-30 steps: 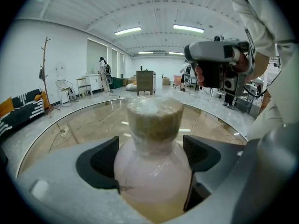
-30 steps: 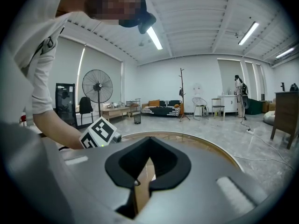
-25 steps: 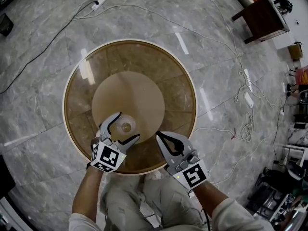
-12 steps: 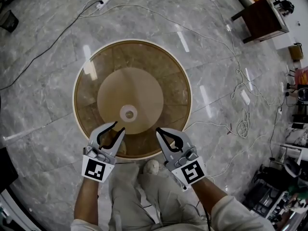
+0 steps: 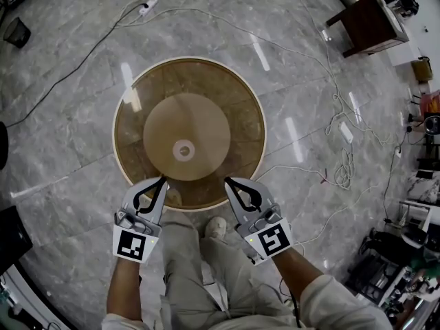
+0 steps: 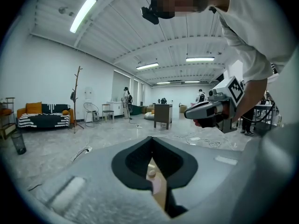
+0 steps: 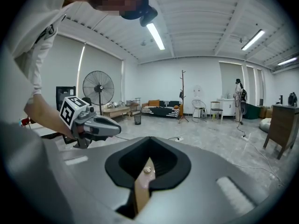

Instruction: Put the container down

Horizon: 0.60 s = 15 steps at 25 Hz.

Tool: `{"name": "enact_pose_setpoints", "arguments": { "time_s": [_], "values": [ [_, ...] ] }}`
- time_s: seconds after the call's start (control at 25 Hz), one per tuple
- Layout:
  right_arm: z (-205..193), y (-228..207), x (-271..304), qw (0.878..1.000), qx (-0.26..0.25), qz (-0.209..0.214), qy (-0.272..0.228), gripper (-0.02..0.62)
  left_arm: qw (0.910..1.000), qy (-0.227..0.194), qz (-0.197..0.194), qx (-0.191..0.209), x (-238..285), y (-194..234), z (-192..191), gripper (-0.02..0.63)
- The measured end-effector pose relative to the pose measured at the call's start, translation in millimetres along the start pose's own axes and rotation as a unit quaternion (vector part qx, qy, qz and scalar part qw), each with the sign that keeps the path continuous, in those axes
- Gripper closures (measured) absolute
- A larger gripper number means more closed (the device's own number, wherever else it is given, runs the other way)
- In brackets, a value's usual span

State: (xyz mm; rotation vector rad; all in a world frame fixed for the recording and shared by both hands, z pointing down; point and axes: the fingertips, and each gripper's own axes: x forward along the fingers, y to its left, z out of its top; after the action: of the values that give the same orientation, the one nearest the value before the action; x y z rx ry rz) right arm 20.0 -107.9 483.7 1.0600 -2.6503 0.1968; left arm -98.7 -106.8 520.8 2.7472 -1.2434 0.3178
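A small, round, clear container (image 5: pixel 183 150) stands alone on the inner disc of the round glass-topped table (image 5: pixel 237 98). Both grippers hang at the table's near rim, well apart from it. My left gripper (image 5: pixel 163 179) is shut with nothing in it. My right gripper (image 5: pixel 227 181) is also shut and empty. In the left gripper view the jaws (image 6: pixel 150 139) meet at their tips, the container (image 6: pixel 151 171) shows through the slit below them, and the right gripper (image 6: pixel 212 112) floats to the right. In the right gripper view the closed jaws (image 7: pixel 149 139) frame the container (image 7: pixel 147 170), with the left gripper (image 7: pixel 93 124) at left.
White cables trail over the grey marble floor (image 5: pixel 69 115) to the right of the table, and a power strip (image 5: pixel 142 5) lies at the far left. A dark wooden cabinet (image 5: pixel 368 23) stands at the top right. The person's shoe (image 5: pixel 216 227) is just below the table rim.
The left gripper let go of the container, pulled back to the table's near rim and shut. The container stays on the table. The right gripper barely moved.
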Motion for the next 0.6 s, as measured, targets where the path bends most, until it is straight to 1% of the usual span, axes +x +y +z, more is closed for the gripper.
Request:
{"name": "enact_pose_setpoints", "arguments": {
  "time_s": [0.08,0.28,0.36,0.48,0.52,0.6],
  "values": [
    [8,2,-5,1.0,0.001,-0.002,-0.005,0.592,0.9999,0.004,0.008,-0.014,-7,-1,4,0.607],
    [18,8,-18,1.0,-0.003,-0.002,-0.005,0.592,0.9993,0.001,0.022,-0.03,-20,-6,16,0.607],
    [20,9,-22,1.0,-0.004,-0.004,-0.007,0.592,0.9994,0.002,0.022,-0.027,-23,-10,19,0.607],
    [21,10,-27,1.0,-0.007,-0.006,-0.007,0.592,0.9998,0.004,0.017,-0.003,-27,-13,22,0.607],
    [21,10,-28,1.0,-0.007,-0.007,-0.007,0.592,0.9998,0.005,0.017,-0.001,-28,-14,23,0.607],
    [21,9,-30,1.0,-0.005,-0.007,-0.009,0.592,0.9996,0.002,0.024,-0.016,-28,-15,23,0.607]
  ]
}}
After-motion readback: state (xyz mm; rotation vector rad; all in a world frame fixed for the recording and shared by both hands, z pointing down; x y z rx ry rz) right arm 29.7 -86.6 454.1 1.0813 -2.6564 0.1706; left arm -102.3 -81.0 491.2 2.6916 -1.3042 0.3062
